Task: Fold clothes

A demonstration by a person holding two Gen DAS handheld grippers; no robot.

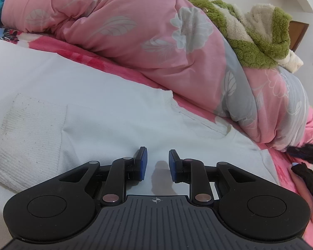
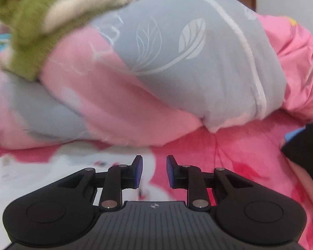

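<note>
A white garment [image 1: 106,116] with a ribbed cuff [image 1: 29,129] at its left lies spread flat on the pink bed sheet [image 1: 200,108]. My left gripper [image 1: 157,156] hovers just over the cloth, open, with nothing between its blue pads. In the right wrist view, which is blurred, my right gripper [image 2: 154,162] is open over the pink sheet [image 2: 240,156], and an edge of white cloth [image 2: 31,173] shows at the lower left. Neither gripper holds anything.
A bulky pink and grey floral quilt [image 1: 156,35] is piled along the far side, quilt [image 2: 156,66] close ahead of the right gripper. A green and cream fleece [image 1: 254,31] lies on top. A dark item [image 1: 306,160] sits at the right edge.
</note>
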